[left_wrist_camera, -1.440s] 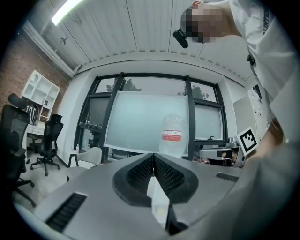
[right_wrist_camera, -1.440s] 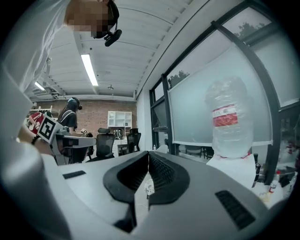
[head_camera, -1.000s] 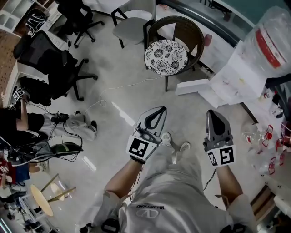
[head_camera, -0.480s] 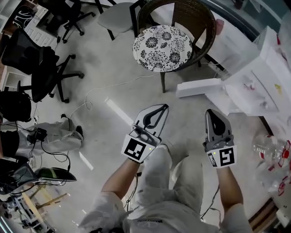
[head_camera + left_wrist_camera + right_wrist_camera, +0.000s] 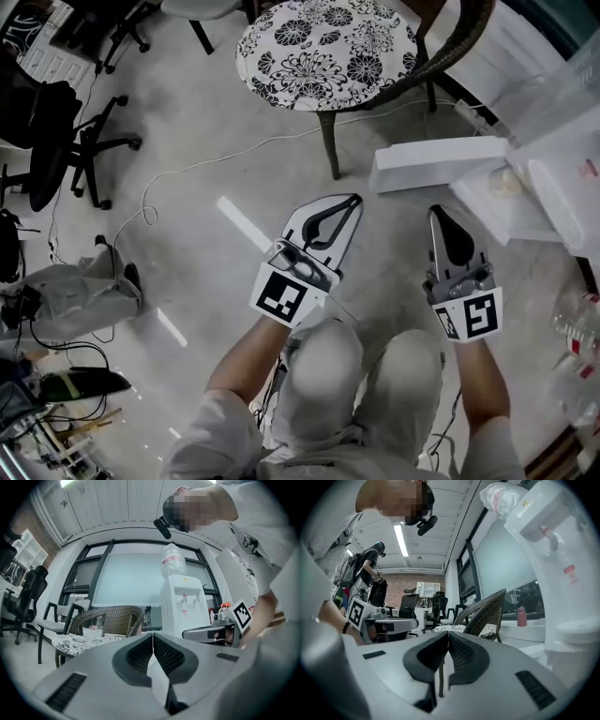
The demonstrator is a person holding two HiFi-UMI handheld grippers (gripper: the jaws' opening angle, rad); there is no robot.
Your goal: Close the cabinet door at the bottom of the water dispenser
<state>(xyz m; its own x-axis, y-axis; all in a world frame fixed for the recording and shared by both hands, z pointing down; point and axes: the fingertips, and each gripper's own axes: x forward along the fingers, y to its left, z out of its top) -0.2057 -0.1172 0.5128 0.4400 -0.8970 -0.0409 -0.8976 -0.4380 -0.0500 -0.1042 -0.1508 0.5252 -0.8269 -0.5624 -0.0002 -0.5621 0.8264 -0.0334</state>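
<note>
crouching low, the person has both knees (image 5: 370,361) nearest the camera, and just ahead both tools point level over the floor. the left gripper (image 5: 351,201) has its jaws pressed together on nothing, and the right gripper (image 5: 437,214) is likewise closed and empty. just beyond the right gripper's tip, a white cabinet door (image 5: 437,165) juts across the floor from the foot of the water dispenser (image 5: 183,603), apparently swung open. it looks like a light, stiff plastic panel on a hinge, so a gentle push should swing it. no grip seems needed, only a closed jaw tip on its flat face near the free edge. farther off stands a wicker chair (image 5: 323,56) with a floral cushion.
</note>
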